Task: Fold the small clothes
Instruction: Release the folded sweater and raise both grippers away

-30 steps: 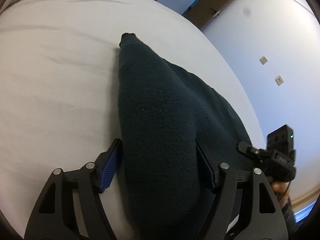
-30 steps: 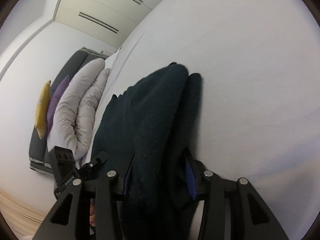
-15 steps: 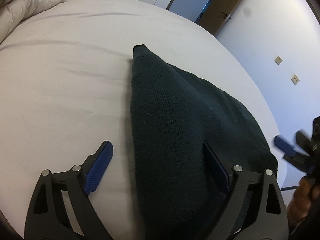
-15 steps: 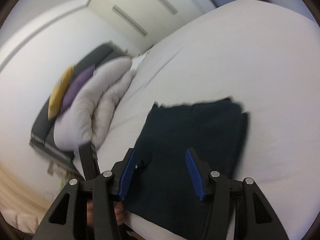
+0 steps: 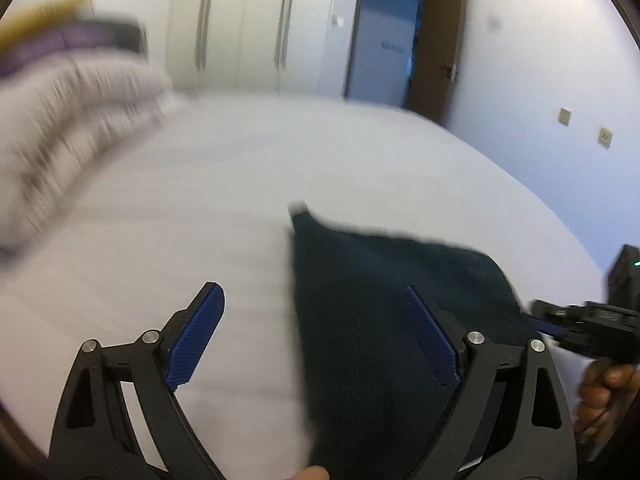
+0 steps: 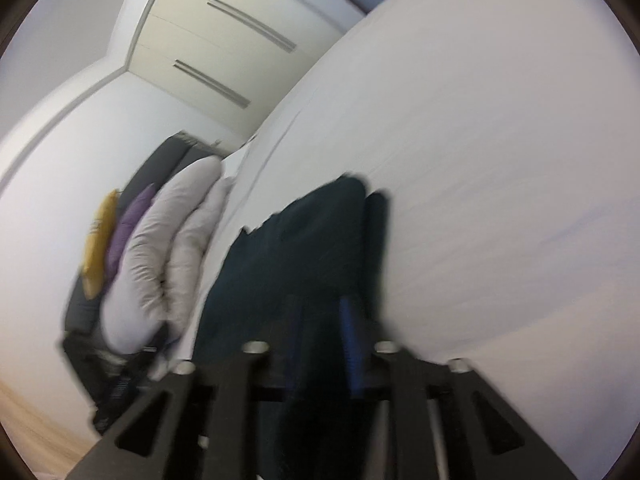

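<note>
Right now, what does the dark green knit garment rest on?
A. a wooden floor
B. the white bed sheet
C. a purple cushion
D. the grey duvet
B: the dark green knit garment lies folded on the white bed sheet, while the rolled grey duvet sits apart at the bed's far end.

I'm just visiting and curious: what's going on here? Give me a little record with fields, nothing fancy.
surface: white bed sheet
garment: dark knitted cloth, folded, lying on the bed
left gripper: open, holding nothing
right gripper: closing, cloth between its jaws; grip unclear from blur
background: pillows, wardrobe
</note>
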Motion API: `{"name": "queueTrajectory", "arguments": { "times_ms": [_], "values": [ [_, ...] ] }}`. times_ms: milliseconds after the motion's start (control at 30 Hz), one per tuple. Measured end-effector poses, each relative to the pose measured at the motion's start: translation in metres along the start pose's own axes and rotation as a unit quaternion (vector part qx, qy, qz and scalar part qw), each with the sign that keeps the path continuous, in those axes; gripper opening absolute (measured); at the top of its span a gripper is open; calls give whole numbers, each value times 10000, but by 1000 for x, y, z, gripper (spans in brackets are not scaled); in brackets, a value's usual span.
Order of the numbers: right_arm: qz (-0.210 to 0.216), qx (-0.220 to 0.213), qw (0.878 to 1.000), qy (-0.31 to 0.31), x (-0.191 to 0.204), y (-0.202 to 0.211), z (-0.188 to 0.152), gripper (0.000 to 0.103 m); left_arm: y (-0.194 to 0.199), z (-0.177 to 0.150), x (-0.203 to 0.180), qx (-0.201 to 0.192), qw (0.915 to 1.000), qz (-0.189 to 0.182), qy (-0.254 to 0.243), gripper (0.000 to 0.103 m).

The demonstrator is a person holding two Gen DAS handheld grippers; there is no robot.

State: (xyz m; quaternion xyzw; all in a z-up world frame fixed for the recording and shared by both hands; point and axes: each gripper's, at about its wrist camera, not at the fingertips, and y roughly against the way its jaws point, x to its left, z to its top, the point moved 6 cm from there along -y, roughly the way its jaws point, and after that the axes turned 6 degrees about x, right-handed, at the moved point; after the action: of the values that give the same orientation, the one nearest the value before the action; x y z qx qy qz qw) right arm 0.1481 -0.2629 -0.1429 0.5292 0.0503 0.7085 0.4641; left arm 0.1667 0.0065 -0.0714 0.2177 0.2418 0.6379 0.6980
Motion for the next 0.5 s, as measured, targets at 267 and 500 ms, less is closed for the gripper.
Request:
{"name": "queueTrajectory", "arguments": {
  "times_ms": [267,500],
  "values": [
    [-1002,-1249,9822,978,36,104,8,69,141,45,-11,-1990,9737,1095,-189,103],
    [-1421,-3060,9170,2126,121,202,5,103,220,64,-26,-2204,9709,876,-335,103]
  ]
}}
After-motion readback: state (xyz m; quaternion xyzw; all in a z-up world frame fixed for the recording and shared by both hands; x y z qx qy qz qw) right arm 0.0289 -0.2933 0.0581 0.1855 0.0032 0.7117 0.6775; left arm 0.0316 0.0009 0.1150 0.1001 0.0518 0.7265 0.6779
